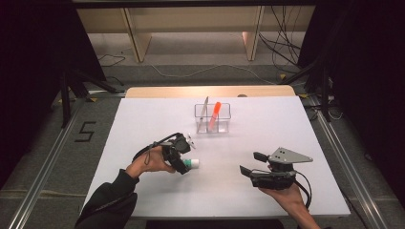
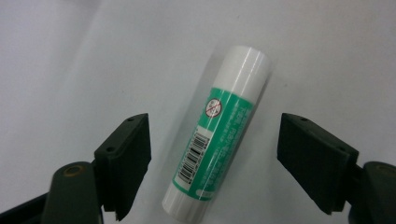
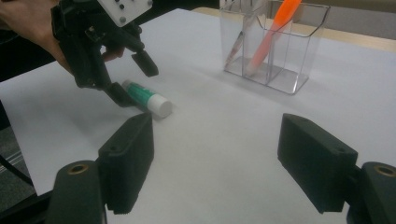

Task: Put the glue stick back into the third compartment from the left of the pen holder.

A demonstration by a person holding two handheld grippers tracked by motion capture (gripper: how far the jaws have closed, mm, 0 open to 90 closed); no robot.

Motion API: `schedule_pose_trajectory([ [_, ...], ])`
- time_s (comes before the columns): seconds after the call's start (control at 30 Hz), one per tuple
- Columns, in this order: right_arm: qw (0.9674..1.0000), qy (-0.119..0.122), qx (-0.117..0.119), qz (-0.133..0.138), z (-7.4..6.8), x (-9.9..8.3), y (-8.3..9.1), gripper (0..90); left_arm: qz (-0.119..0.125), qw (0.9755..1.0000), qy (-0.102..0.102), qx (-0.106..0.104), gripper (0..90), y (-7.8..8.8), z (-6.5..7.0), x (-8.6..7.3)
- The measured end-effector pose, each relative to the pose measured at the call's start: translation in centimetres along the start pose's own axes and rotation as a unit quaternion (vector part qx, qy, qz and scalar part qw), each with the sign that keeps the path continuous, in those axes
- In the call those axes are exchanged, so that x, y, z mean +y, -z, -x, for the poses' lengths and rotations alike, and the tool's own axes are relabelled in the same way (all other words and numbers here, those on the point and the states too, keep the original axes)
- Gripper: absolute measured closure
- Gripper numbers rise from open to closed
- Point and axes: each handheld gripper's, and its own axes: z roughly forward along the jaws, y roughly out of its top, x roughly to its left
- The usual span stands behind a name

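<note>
Left gripper [image 1: 184, 160] sits over the glue stick [image 1: 193, 163], jaws spread w/ the stick between them but pads not touching it yet — so released, not clamped. In left gripper view the glue stick [image 2: 217, 130] lies flat on the white table sheet [image 2: 70, 56], tilted so its white cap end points toward 1 o'clock, gaps on both sides betw. stick and pads. In high view the stick is at roughly 7 o'clock from the clear organizer [image 1: 213, 118], well apart from it, cap end poking out at 3 o'clock of the gripper.

Right gripper [image 1: 250, 164] hovers low over the sheet at 3 o'clock of the stick, jaws wide, nothing betw. them. Its own view shows the left gripper [image 3: 133, 79] straddling the glue stick [image 3: 147, 98].

Risks, as I judge it: stick is round and lies skewed to the jaws, so pads could close unevenly, roll it or squirt it out sideways. Gripping near the label end rather than mid-body may let the cap end droop on lift.

Around: organizer [image 3: 275, 51] holds an orange marker [image 3: 273, 32] leaning in one compartment and a grey pen [image 1: 205, 109] in the next; can't tell how much room is left. Nothing lies betw. stick and organizer. Cables on the floor beyond the table are no obstacle.
</note>
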Motion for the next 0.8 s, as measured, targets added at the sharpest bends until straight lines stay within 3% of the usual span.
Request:
schedule_pose_trajectory([
  [0.13, 1.0, 0.002, 0.0, 0.0, 0.0, 0.0, -0.1, 27.9, -0.007, 1.0, 0.002, -0.006, 30.2, -0.2, -0.1, -0.2],
  [0.2, 1.0, 0.002, 0.0, 0.0, 0.0, 0.0, -0.1, 27.9, -0.016, 0.9998, -0.012, -0.003, 32.1, -0.2, -0.3, -0.2],
  [0.4, 1.0, 0.004, 0.0, -0.002, -0.1, 0.0, -0.2, 27.9, -0.014, 0.9997, -0.018, -0.007, 37.2, -0.5, -0.2, -0.2],
  [0.53, 1.0, 0.002, 0.0, -0.002, -0.1, 0.0, -0.2, 27.9, -0.033, 0.9986, -0.04, -0.008, 40.7, -0.7, -0.3, 0.1],
  [0.57, 1.0, 0.003, 0.0, -0.002, -0.1, 0.0, -0.2, 27.9, -0.029, 0.9989, -0.036, -0.01, 41.4, -0.8, -0.2, 0.1],
  [0.8, 1.0, 0.003, 0.001, -0.003, -0.2, 0.0, -0.3, 27.9, -0.052, 0.9965, -0.063, -0.018, 46.9, -1.3, 0.1, 0.6],
])
